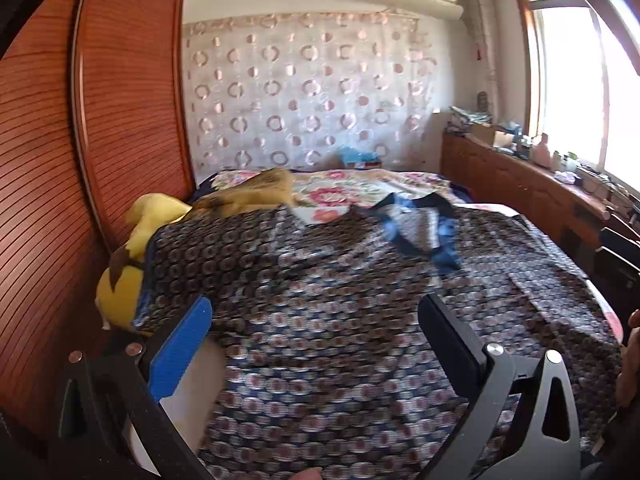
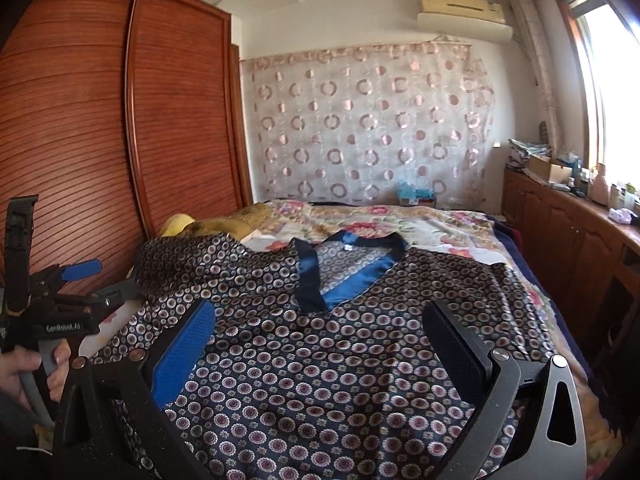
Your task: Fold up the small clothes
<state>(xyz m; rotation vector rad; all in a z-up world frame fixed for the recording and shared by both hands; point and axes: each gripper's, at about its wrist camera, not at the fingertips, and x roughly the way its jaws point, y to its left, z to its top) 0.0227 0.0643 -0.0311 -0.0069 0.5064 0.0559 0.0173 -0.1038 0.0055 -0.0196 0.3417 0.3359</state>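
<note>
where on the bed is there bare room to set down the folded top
The floral bedspread beyond the patterned garment's blue collar is bare up to the curtain. The wardrobe side is crowded by the yellow plush toy.

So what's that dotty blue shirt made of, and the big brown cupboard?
The shirt looks like thin, silky cloth, maybe satin: its plain blue collar band shines and it lies in soft wrinkles. I can't be sure of the fibre. The cupboard looks like reddish-brown wood with a smooth, slightly glossy finish and fine ridged lines across the doors; it could be veneer.
</note>
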